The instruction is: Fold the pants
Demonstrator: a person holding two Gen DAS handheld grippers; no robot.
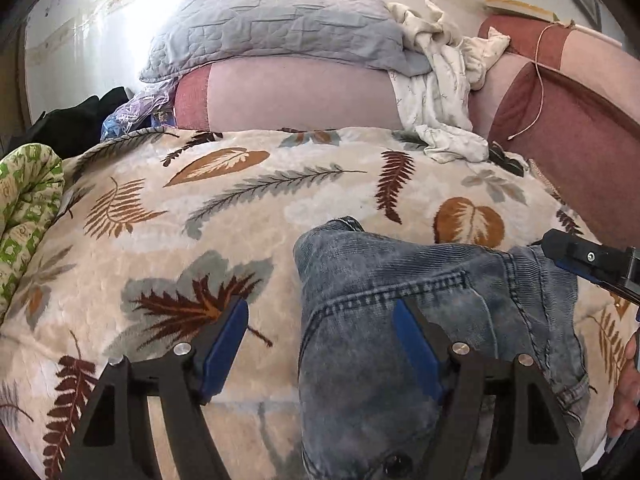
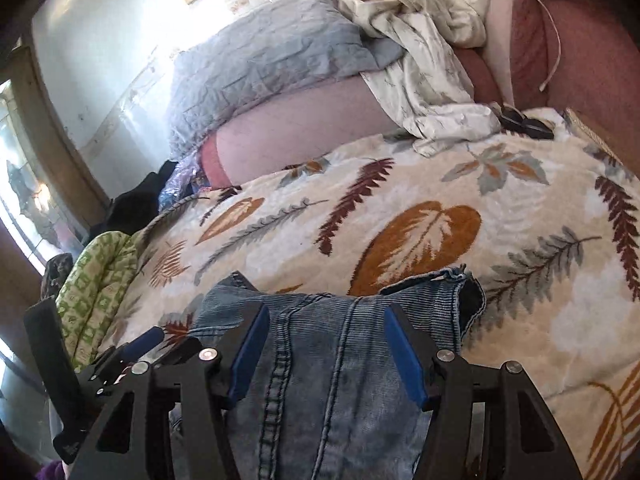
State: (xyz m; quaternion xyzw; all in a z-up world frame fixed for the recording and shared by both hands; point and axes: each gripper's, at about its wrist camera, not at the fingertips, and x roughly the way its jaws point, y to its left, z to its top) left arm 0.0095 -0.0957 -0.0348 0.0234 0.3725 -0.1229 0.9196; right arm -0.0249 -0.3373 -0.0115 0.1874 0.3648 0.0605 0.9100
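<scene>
Because the denim pants (image 2: 332, 364) appear limp yet weighty, both released claws, left claw (image 1: 320, 356) and right claw (image 2: 326, 354), should grasp the doubled hem edge ahead of them.

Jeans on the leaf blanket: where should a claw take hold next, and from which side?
Probably the far hem corner of the jeans, approached from the right with the open right claw. That edge lies loose and slightly lifted off the blanket, so one finger could slip under it; the middle lies flat with thick seams.
</scene>
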